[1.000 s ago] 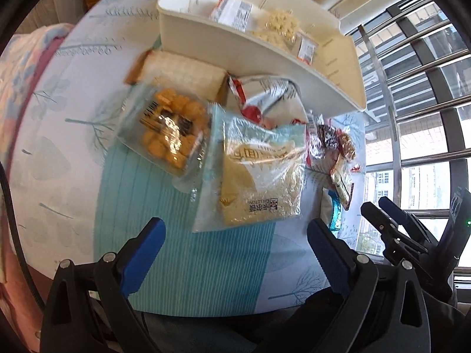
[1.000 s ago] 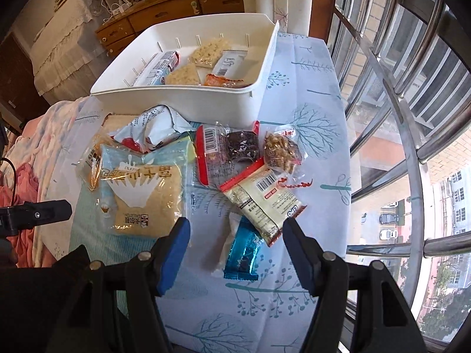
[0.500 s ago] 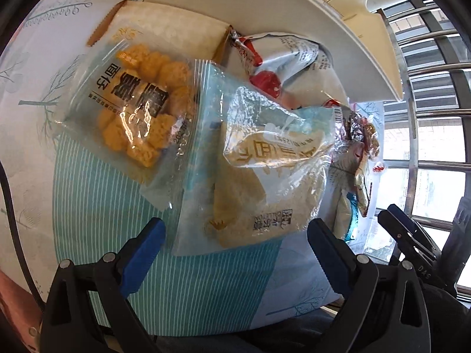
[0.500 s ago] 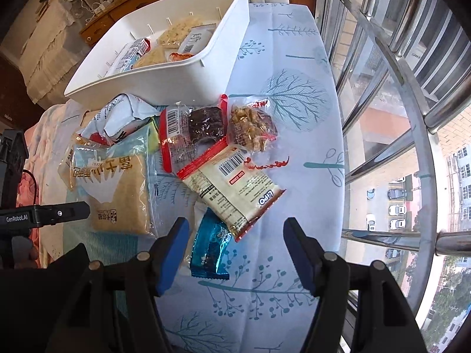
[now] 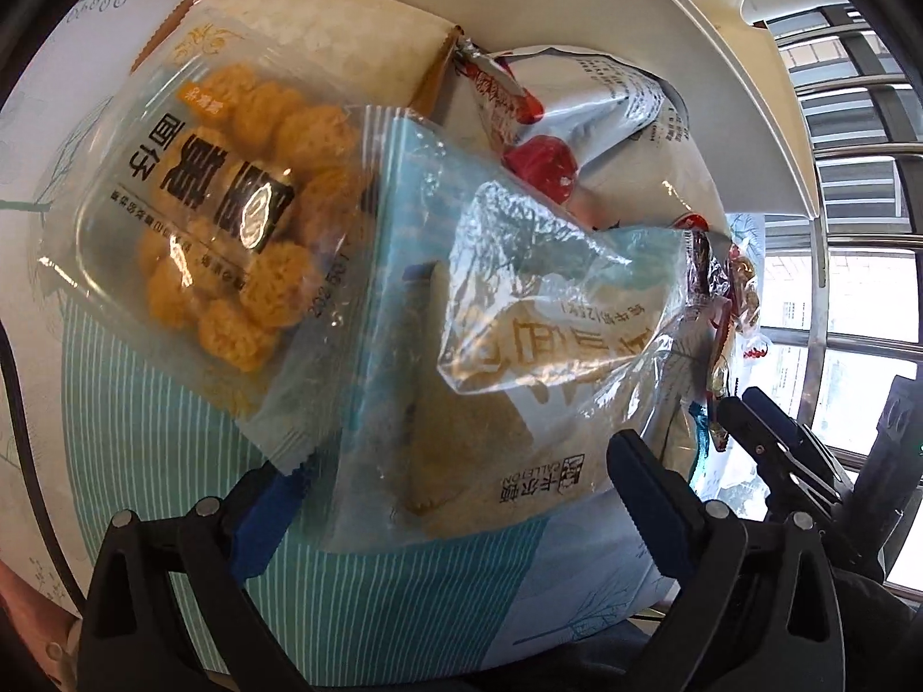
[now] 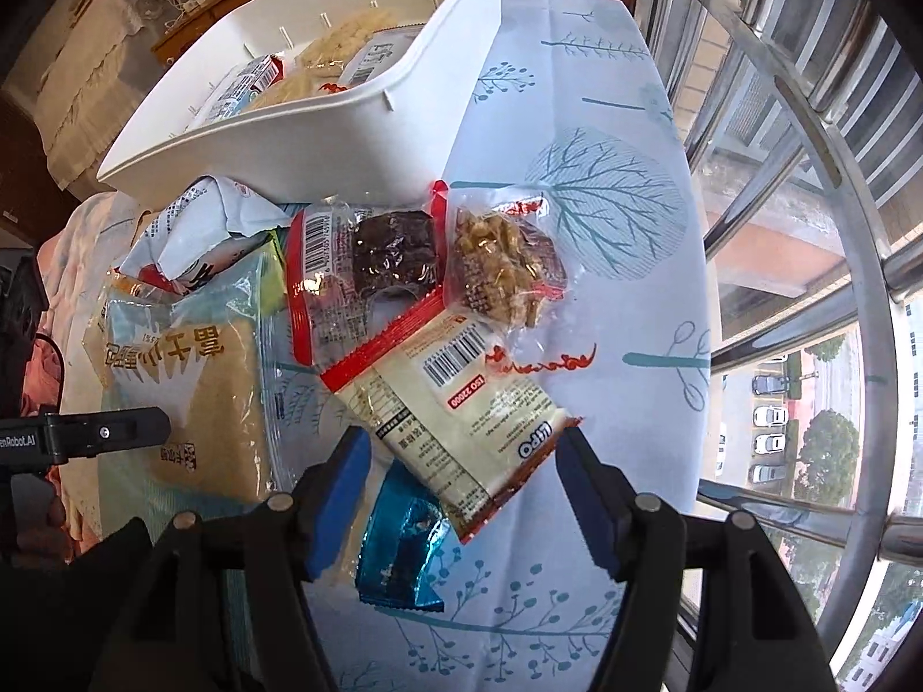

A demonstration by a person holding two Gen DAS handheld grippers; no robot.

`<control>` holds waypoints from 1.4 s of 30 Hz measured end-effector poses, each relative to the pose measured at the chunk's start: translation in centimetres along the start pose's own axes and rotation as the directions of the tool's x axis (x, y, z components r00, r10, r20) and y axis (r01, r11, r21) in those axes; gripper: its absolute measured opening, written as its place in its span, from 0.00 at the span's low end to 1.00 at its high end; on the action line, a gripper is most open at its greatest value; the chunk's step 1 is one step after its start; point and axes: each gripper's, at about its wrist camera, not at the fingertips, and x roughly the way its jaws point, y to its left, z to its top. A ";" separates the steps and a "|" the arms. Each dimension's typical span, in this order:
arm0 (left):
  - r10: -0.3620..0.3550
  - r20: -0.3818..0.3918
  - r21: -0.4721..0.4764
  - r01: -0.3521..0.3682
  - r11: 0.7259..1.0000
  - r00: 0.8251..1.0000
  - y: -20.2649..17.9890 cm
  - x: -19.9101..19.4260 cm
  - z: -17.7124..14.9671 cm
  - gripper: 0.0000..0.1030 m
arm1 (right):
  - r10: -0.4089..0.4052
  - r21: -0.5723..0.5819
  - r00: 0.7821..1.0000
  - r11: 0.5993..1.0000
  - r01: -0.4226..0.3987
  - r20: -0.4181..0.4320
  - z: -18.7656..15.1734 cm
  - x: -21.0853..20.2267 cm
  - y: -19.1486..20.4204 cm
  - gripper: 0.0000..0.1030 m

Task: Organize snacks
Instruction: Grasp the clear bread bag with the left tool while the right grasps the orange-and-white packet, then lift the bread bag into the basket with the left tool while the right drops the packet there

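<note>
My left gripper (image 5: 456, 484) is open and points steeply down, its blue pads either side of the near end of a light-blue bread pack (image 5: 490, 380). The left pad sits partly under a corner of the clear bag of yellow puffs (image 5: 231, 213). My right gripper (image 6: 461, 467) is open too, straddling the near end of a cream wafer pack with red edges (image 6: 461, 403), above a blue foil packet (image 6: 404, 542). The white bin (image 6: 346, 132) behind the pile holds several packets; its wall also shows in the left wrist view (image 5: 634, 29).
A dark brownie pack (image 6: 375, 265) and a nut bar pack (image 6: 502, 271) lie by the bin. A white-and-red bag (image 5: 606, 104) and a cracker pack (image 5: 323, 40) lean against it. Metal window bars (image 6: 807, 184) run close along the table's right edge.
Both grippers have sunk toward the pile, so the packs look larger. The left now straddles the bread pack's end, the right the cream wafer pack. Neither has closed.
</note>
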 end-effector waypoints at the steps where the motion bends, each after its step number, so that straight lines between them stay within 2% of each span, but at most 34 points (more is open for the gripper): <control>1: 0.001 0.003 0.002 -0.001 1.000 1.000 0.1 0.0 0.1 0.97 | -0.004 -0.010 1.000 1.000 0.004 -0.002 0.1 0.3 0.2 0.65; 7: 0.003 0.031 -0.009 -0.003 1.000 1.000 -0.3 0.2 0.4 0.96 | -0.045 -0.062 0.999 0.997 0.046 0.007 0.7 1.4 0.9 0.66; 9: 0.022 0.045 -0.010 -0.022 1.000 0.999 -0.6 0.1 0.5 0.91 | -0.066 -0.079 0.998 0.995 0.067 0.013 1.0 1.7 1.2 0.69; 10: 0.037 0.057 -0.005 -0.037 0.999 0.998 -0.9 0.1 0.5 0.83 | -0.075 -0.086 0.997 0.993 0.076 0.015 1.1 1.9 1.4 0.70; 12: 0.043 0.063 -0.001 -0.043 0.999 0.997 -1.5 0.4 0.6 0.80 | -0.090 -0.097 0.996 0.991 0.091 0.020 1.4 2.3 1.6 0.70; 13: 0.037 0.068 -0.002 -0.037 0.999 0.997 -1.5 0.4 0.7 0.75 | -0.097 -0.100 0.995 0.990 0.099 0.021 1.5 2.5 1.6 0.70; 17: -0.025 0.071 -0.022 0.026 0.999 0.997 -1.3 0.3 0.7 0.50 | -0.096 -0.094 0.995 0.991 0.097 0.022 1.9 3.0 1.7 0.70; 19: -0.040 0.076 -0.026 0.042 0.999 0.996 -1.3 0.1 0.5 0.43 | -0.096 -0.082 0.995 0.992 0.096 0.008 2.0 3.4 1.5 0.69; 21: -0.045 0.079 -0.022 0.047 0.999 0.996 -1.4 -0.1 0.4 0.37 | -0.096 -0.079 0.995 0.992 0.096 0.015 2.0 3.4 1.5 0.68; 23: -0.053 0.081 -0.019 0.054 0.998 0.995 -1.4 -0.3 0.1 0.29 | -0.096 -0.076 0.995 0.992 0.098 0.023 2.0 3.3 1.5 0.61; 26: -0.057 0.085 -0.008 0.057 0.998 0.995 -1.3 -1.2 -0.2 0.24 | -0.096 -0.068 0.995 0.993 0.097 0.028 1.8 3.0 1.3 0.54; 30: -0.052 0.094 0.017 0.051 0.999 0.994 -1.7 -2.4 -0.5 0.19 | -0.068 -0.046 0.997 0.997 0.069 0.029 1.6 2.5 1.1 0.50; 36: -0.073 0.122 0.063 0.066 0.996 0.990 -2.5 -5.0 -1.4 0.16 | -0.044 -0.031 0.999 0.999 0.044 0.024 0.9 1.7 1.8 0.48; 42: -0.096 0.155 0.114 0.079 0.990 0.983 -3.1 -8.1 -2.4 0.13 | -0.020 -0.004 0.998 1.000 0.020 0.059 0.8 0.3 2.4 0.48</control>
